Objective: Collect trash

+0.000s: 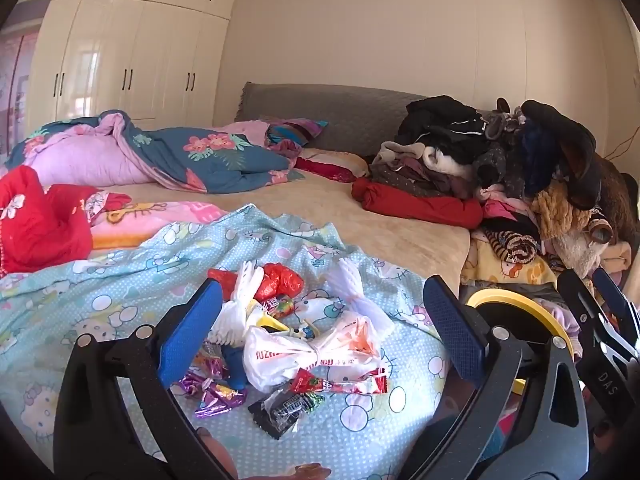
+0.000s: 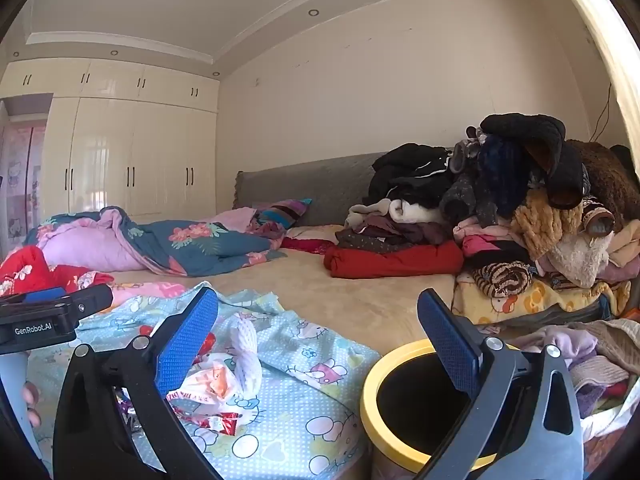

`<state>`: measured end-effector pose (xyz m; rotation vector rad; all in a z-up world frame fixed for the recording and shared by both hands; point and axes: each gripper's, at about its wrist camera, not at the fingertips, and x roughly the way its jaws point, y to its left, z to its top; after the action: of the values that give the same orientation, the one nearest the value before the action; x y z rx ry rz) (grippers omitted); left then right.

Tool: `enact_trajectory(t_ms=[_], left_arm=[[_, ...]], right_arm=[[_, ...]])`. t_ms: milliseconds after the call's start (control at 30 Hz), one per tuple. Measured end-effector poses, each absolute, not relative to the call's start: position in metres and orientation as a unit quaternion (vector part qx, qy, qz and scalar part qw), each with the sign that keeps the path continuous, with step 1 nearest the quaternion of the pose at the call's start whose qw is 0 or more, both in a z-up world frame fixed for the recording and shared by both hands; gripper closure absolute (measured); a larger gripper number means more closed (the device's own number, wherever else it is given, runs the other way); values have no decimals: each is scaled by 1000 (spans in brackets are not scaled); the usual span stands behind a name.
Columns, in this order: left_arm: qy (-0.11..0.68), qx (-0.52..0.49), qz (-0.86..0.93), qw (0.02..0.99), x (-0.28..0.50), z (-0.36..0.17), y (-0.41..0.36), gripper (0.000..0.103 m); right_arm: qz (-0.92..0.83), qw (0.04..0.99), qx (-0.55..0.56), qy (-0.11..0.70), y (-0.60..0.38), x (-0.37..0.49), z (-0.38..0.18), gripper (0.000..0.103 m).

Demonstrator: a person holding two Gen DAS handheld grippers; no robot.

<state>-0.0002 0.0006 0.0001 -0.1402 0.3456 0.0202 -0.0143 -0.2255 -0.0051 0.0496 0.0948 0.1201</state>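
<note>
A pile of trash lies on the light blue cartoon sheet [image 1: 100, 280]: a knotted white plastic bag [image 1: 308, 354], a red bag [image 1: 280, 280], white foam netting [image 1: 244, 296], candy wrappers [image 1: 216, 394] and a black wrapper [image 1: 284, 406]. My left gripper [image 1: 324, 328] is open and empty, hovering over the pile. A yellow-rimmed bin [image 2: 384, 412] stands beside the bed, at the right; its rim shows in the left view [image 1: 516, 304]. My right gripper [image 2: 318, 344] is open and empty, between pile and bin. The white bag [image 2: 212, 388] shows there too.
A large heap of clothes [image 2: 520, 208] fills the bed's right side, with a red bundle [image 2: 396, 260]. A blue floral quilt [image 1: 192, 156] and a red garment [image 1: 36, 220] lie left. Wardrobes [image 1: 132, 60] stand behind.
</note>
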Motion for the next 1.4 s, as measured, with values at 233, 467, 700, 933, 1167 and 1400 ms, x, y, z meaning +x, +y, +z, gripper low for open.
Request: enact_trajectory(t_ms=[233,467,700,933,1167,1400], left_arm=[[173,-73,12,982,-3,0,0,11],[175,-73,11,982,-5,-4,2,11],[176,-74,12,982,-4,0,-1,11],[177,-76,9,981,-4,-1,-1,11],[175,-73,11,982,-4,-1,-2,11],[175,-74,10,982,-4,0,-1,11]], right_arm=[[66,996,26,51,-222,-15,-8,6],[68,996,25,58,-220,-5,-8,6],[68,996,27,55,-220,-14,-12,6],[69,996,28,55,-222,-14,-14,6],[69,996,29,56,-222,-13,-13,6],[71,995,29,58,-223,-13,-12,6]])
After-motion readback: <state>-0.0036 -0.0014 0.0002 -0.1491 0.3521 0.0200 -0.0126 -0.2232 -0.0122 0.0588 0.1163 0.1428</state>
